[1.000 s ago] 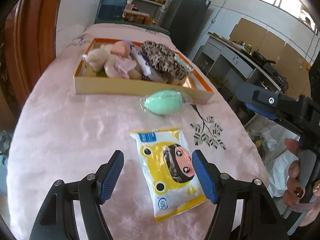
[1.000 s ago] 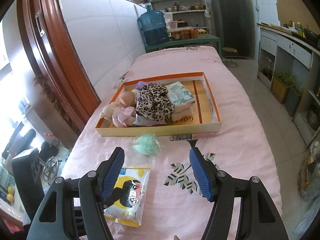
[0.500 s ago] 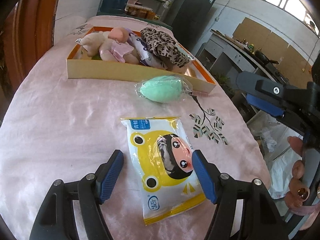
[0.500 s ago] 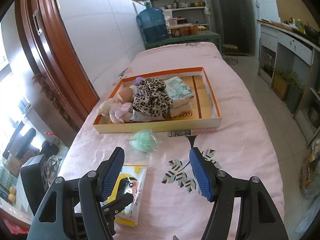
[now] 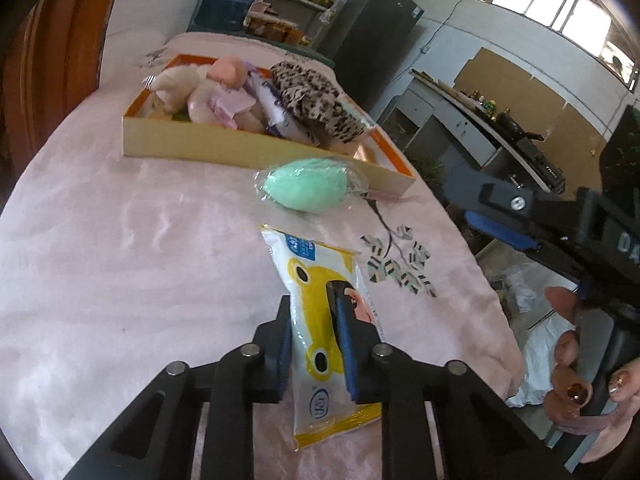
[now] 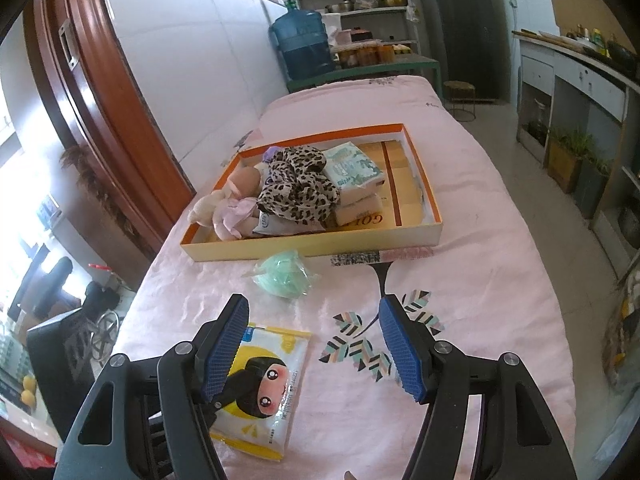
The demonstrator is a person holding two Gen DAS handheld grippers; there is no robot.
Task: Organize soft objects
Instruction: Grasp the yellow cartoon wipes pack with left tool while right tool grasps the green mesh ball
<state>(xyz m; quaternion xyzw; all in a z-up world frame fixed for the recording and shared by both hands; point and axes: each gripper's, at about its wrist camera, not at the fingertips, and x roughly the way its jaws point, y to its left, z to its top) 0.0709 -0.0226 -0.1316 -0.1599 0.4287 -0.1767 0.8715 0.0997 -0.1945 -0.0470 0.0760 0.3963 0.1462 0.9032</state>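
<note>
My left gripper [image 5: 314, 316] is shut on a yellow cartoon wipes pack [image 5: 320, 296] lying on the pink tablecloth; the pack also shows in the right wrist view [image 6: 264, 384]. A green soft ball in clear wrap [image 5: 308, 190] [image 6: 284, 276] lies beyond it, just in front of an orange-rimmed cardboard tray [image 5: 240, 148] [image 6: 434, 216]. The tray holds a plush doll [image 6: 232, 208], a leopard-print cloth [image 6: 298, 190] and tissue packs [image 6: 352, 168]. My right gripper [image 6: 312, 344] is open and empty above the table, right of the wipes pack.
The pink-covered table [image 6: 480, 280] has a leaf print [image 6: 372, 340] near its front. A wooden door [image 6: 100, 100] stands to the left, a blue water jug [image 6: 304, 44] and shelves behind, a counter [image 6: 580, 80] to the right.
My left gripper has moved forward and closed on the wipes pack, squeezing it narrower. My right gripper has stayed open and shifted only slightly.
</note>
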